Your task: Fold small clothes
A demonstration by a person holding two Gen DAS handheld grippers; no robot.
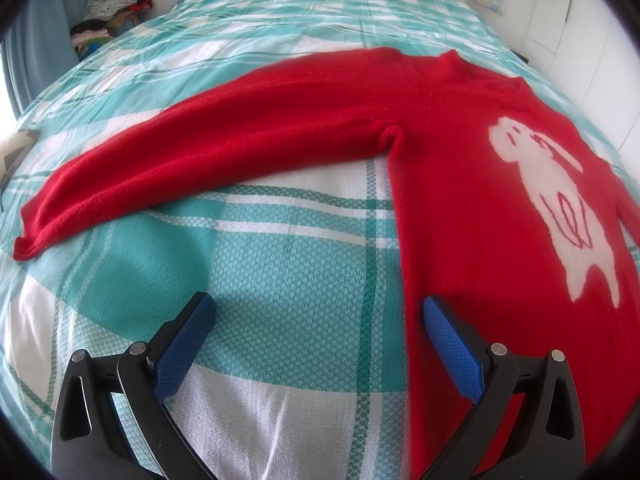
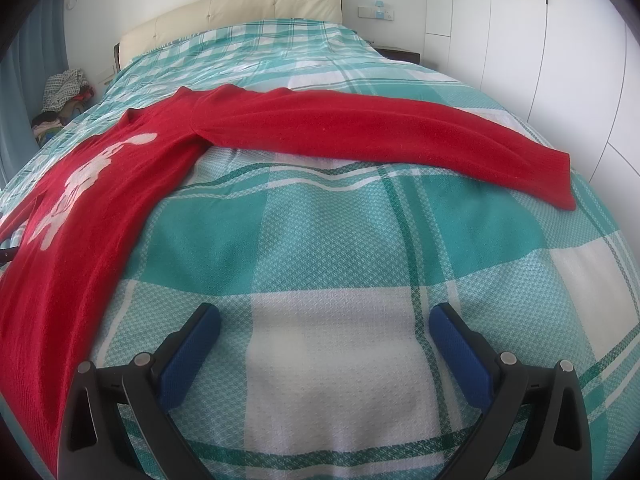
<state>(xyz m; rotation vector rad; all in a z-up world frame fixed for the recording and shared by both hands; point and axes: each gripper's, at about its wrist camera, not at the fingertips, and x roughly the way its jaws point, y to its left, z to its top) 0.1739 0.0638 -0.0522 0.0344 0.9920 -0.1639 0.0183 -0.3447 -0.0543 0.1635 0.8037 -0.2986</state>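
A red sweater [image 1: 460, 184] with a white animal design [image 1: 560, 200] lies spread flat on the bed, both sleeves stretched out. In the left wrist view one sleeve [image 1: 200, 160] runs to the left. My left gripper [image 1: 318, 306] is open and empty, hovering over the sweater's left side edge near the hem, its right finger above the red fabric. In the right wrist view the sweater body [image 2: 80, 208] is at the left and the other sleeve [image 2: 400, 132] runs right. My right gripper [image 2: 324, 316] is open and empty above bare bedspread, right of the sweater's body.
The bed has a teal and white plaid cover [image 2: 320, 240] and a cream headboard [image 2: 240, 12]. A pile of clothes [image 2: 64, 92] sits beside the bed at the far left. White wardrobe doors [image 2: 540, 40] stand on the right.
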